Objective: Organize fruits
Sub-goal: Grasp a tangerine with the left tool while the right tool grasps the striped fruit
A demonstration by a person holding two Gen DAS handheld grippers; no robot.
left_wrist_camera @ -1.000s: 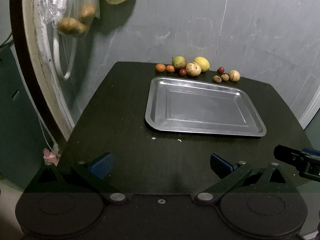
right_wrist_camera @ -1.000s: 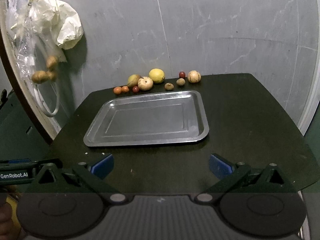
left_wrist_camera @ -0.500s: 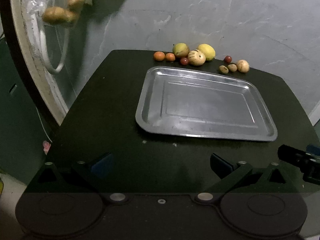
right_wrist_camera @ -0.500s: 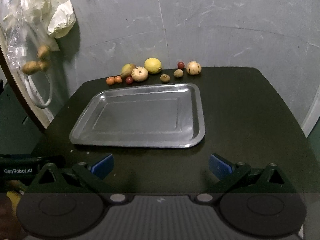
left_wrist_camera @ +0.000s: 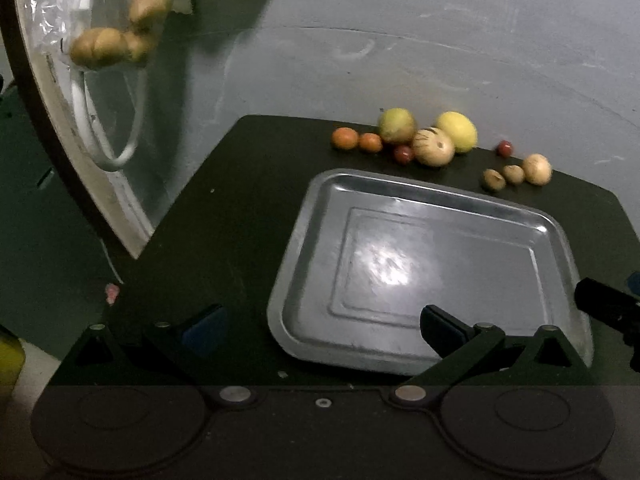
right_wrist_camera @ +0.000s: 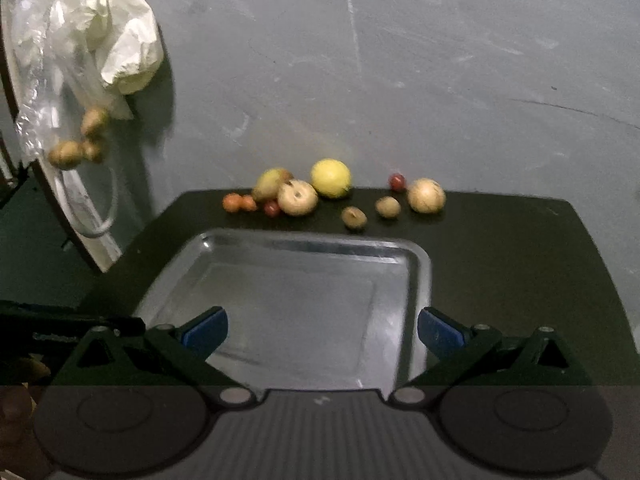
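Both grippers, left point(left_wrist_camera: 320, 326) and right point(right_wrist_camera: 322, 328), now nearer tray point(right_wrist_camera: 420, 264), jaws wide, empty; fruits point(right_wrist_camera: 298, 198) untouched; reach beginning.

fruits point(right_wrist_camera: 332, 194) clustered behind empty metal tray point(right_wrist_camera: 420, 276)

Black hand-held gripper point(right_wrist_camera: 322, 328), blue fingertips point(right_wrist_camera: 204, 329)

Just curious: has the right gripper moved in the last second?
Yes. The right gripper has moved forward: its fingers now overlap the metal tray, nearer the fruits by the wall.
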